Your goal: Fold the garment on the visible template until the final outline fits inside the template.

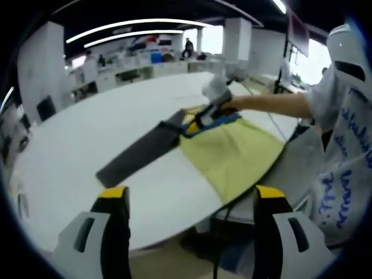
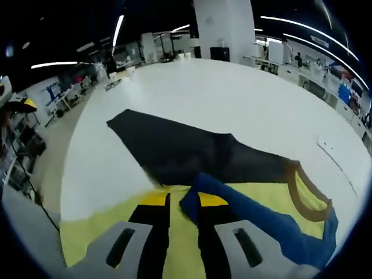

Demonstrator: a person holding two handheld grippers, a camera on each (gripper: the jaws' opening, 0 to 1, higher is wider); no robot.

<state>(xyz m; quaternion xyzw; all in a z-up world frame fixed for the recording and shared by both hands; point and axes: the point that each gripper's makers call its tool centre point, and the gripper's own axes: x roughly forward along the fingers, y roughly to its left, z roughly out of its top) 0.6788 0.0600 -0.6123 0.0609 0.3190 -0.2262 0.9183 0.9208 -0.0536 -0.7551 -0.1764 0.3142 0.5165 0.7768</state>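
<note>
A yellow garment point(image 1: 235, 154) with a blue sleeve point(image 1: 218, 122) lies on the white table point(image 1: 87, 139), hanging partly over the near edge. Beside it lies the dark grey template point(image 1: 139, 154), a long flat sheet. My left gripper point(image 1: 192, 196) hovers off the table edge, open wide with nothing between its jaws. My right gripper point(image 1: 203, 119) sits low at the garment's top, held by a person's hand. In the right gripper view the right gripper point(image 2: 183, 200) is shut on the blue sleeve point(image 2: 261, 224), over the yellow garment point(image 2: 93, 235). The brown collar point(image 2: 308, 195) and template point(image 2: 180, 148) lie just ahead.
The person point(image 1: 343, 145) stands at the table's right side, arm point(image 1: 273, 104) stretched over it. Desks and other people point(image 1: 189, 46) fill the far room. Wide bare tabletop point(image 2: 232, 99) spreads beyond the template. The table's left edge point(image 2: 67, 174) drops to the floor.
</note>
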